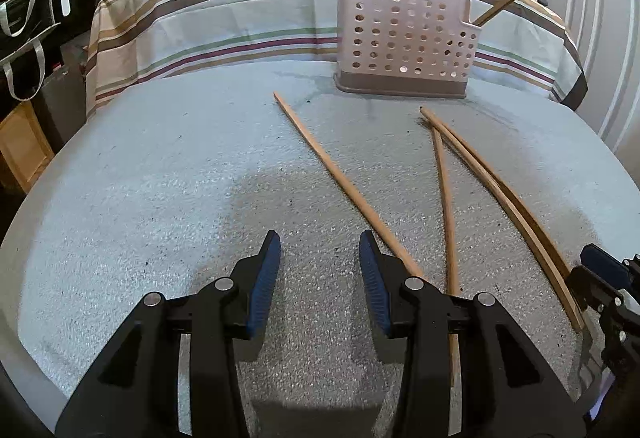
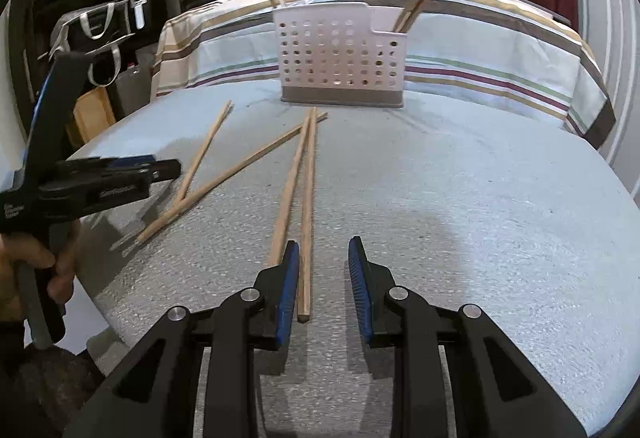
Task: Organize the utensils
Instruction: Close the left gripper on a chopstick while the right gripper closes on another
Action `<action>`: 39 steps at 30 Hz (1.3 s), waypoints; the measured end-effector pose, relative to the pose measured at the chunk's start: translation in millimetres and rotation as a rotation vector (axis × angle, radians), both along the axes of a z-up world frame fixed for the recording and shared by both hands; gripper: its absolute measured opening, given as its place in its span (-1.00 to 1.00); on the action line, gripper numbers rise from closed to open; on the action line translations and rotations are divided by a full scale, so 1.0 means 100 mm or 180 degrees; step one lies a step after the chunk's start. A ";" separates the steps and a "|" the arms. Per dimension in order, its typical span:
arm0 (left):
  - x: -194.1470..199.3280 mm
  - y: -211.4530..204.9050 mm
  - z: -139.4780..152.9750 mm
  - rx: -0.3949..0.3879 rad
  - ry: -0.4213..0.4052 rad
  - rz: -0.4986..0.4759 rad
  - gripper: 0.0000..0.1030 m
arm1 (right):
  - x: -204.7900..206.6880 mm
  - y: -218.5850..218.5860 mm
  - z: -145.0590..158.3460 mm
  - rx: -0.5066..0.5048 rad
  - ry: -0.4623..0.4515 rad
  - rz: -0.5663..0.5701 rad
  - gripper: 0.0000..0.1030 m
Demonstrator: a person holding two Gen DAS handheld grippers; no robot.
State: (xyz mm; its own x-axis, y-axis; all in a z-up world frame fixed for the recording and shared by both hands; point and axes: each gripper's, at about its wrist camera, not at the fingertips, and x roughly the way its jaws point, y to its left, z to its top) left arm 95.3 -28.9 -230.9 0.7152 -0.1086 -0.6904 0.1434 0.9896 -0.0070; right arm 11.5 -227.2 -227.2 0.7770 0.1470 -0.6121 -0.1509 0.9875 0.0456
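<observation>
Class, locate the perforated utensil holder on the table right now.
In both wrist views the utensil holder stands upright at the far side of the grey mat, against the striped cloth, just beyond the tips of the loose chopsticks.

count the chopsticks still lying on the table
4. One lies alone on the left, one runs diagonally beside it, and two lie side by side ahead of the right gripper. Others already stand in the holder.
</observation>
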 end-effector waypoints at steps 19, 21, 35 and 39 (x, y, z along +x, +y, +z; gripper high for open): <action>-0.07 -0.06 0.00 0.0045 0.0069 -0.0024 -0.14 | 0.00 -0.07 -0.03 0.0059 0.0026 -0.0050 -0.51; -0.11 0.00 0.00 -0.0040 0.0053 -0.0040 -0.14 | 0.00 -0.08 -0.03 0.0076 0.0027 -0.0053 -0.51; -0.22 0.10 -0.08 -0.0098 -0.0238 -0.0030 -0.62 | -0.01 -0.09 -0.05 0.0146 0.0025 -0.0031 -0.63; -0.25 0.09 -0.09 -0.0065 -0.0304 -0.0030 -0.67 | -0.02 -0.09 -0.05 0.0161 0.0017 -0.0023 -0.78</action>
